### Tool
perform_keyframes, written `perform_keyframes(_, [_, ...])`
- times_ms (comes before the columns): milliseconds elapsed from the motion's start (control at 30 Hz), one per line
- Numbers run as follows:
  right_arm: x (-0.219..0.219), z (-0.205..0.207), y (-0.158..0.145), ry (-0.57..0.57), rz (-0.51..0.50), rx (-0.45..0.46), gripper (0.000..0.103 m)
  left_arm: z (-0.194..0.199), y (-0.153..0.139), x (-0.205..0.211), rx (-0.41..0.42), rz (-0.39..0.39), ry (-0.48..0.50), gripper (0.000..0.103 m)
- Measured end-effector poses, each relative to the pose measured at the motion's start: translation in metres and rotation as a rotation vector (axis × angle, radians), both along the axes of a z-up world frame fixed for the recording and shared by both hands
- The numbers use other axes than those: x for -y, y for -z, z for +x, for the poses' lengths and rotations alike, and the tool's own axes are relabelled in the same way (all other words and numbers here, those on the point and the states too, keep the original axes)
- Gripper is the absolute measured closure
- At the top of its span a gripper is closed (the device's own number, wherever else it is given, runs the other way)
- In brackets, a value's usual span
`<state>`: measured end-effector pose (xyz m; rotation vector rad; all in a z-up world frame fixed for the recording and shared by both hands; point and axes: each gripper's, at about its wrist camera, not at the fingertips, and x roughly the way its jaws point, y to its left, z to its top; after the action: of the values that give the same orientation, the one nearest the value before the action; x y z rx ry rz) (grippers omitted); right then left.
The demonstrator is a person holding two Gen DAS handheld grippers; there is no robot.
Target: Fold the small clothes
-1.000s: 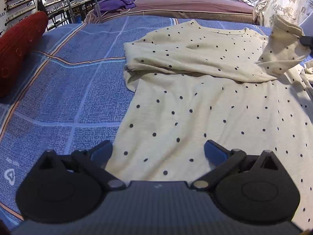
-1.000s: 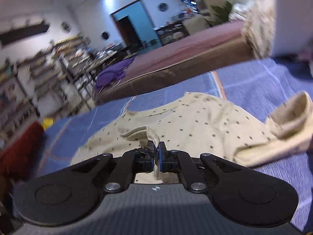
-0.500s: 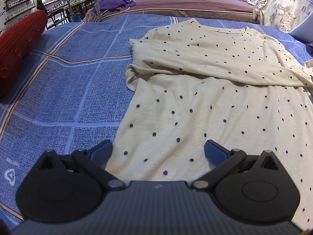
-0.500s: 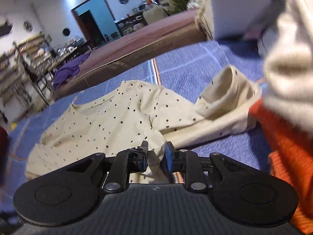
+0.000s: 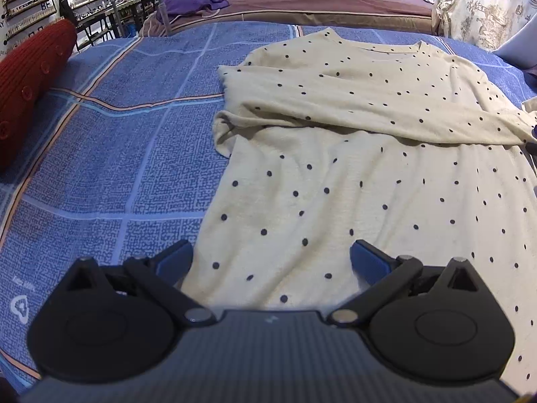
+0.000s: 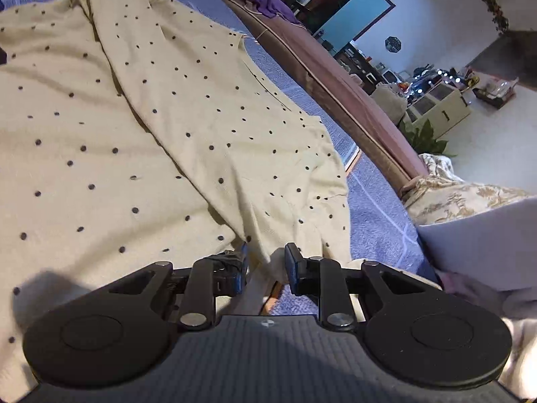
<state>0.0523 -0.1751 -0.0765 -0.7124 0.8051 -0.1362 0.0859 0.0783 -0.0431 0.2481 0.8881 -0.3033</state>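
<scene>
A cream shirt with dark dots (image 5: 335,184) lies flat on the blue checked bed cover (image 5: 117,151). One sleeve (image 5: 369,114) is folded across its chest. My left gripper (image 5: 272,258) hovers open over the shirt's near hem, with nothing pinched. In the right wrist view the shirt (image 6: 167,117) fills the left side. My right gripper (image 6: 265,262) sits low at the shirt's side edge. Its jaws are closing, with a fold of the cream cloth in the gap between them, and the pads do not visibly press on it.
A red cushion (image 5: 27,84) lies at the bed's left edge. A purple cloth (image 5: 194,0) sits on the brown mattress behind. A floral pillow (image 5: 486,6) is at the far right. A pale pillow (image 6: 486,228) lies close to my right gripper.
The right gripper let go of the sleeve cuff, rolled over and sank to the shirt's side edge. The lifted sleeve now lies flat across the chest. The left gripper stayed put.
</scene>
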Motion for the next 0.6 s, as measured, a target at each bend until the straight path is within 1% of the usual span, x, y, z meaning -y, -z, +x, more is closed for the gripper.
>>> perform_keyframes(33, [-0.001, -0.002, -0.002, 0.002, -0.014, -0.008, 0.101, 0.000, 0.000, 0.000, 0.000, -0.002, 0.000, 0.000])
perform_keyframes(67, [0.001, -0.002, -0.004, -0.001, 0.007, -0.022, 0.102, 0.000, 0.000, 0.000, 0.000, -0.004, 0.000, 0.000])
perform_keyframes(167, [-0.001, -0.016, -0.032, -0.020, 0.165, -0.032, 0.102, 0.000, 0.001, -0.001, 0.001, -0.007, 0.004, 0.000])
perform_keyframes(200, [-0.005, -0.019, -0.044, -0.036, 0.232, -0.032, 0.102, 0.000, 0.001, -0.001, 0.001, -0.009, 0.006, 0.000])
perform_keyframes(233, [-0.007, -0.025, -0.057, -0.051, 0.301, -0.035, 0.102, 0.000, 0.001, -0.002, -0.001, -0.011, 0.007, 0.000])
perform_keyframes(300, [-0.001, -0.036, -0.088, -0.075, 0.497, -0.033, 0.102, 0.000, 0.001, -0.002, -0.001, -0.014, 0.006, 0.000])
perform_keyframes(367, [0.011, -0.040, -0.109, -0.077, 0.656, -0.029, 0.102, 0.001, 0.002, -0.001, 0.001, -0.014, 0.004, 0.000])
perform_keyframes(400, [0.017, -0.040, -0.114, -0.063, 0.685, -0.015, 0.102, 0.001, 0.002, -0.001, 0.002, -0.013, 0.003, 0.000])
perform_keyframes(433, [0.024, -0.037, -0.115, -0.024, 0.671, 0.016, 0.102, 0.000, 0.002, -0.001, 0.003, -0.013, 0.002, 0.000])
perform_keyframes(467, [0.032, -0.031, -0.112, 0.032, 0.642, 0.026, 0.102, 0.000, 0.002, -0.001, 0.005, -0.014, 0.001, 0.000])
perform_keyframes(500, [0.041, -0.021, -0.103, 0.101, 0.606, 0.011, 0.102, 0.000, 0.002, -0.001, 0.007, -0.014, 0.001, 0.000])
perform_keyframes(533, [0.048, -0.011, -0.095, 0.143, 0.577, 0.001, 0.101, -0.001, 0.002, -0.001, 0.008, -0.014, 0.001, 0.000])
perform_keyframes(567, [0.055, -0.001, -0.084, 0.168, 0.554, -0.011, 0.101, -0.001, 0.001, -0.002, 0.008, -0.015, 0.000, 0.000])
perform_keyframes(600, [0.059, 0.008, -0.072, 0.190, 0.534, -0.049, 0.100, -0.001, 0.001, -0.002, 0.007, -0.015, -0.001, 0.000])
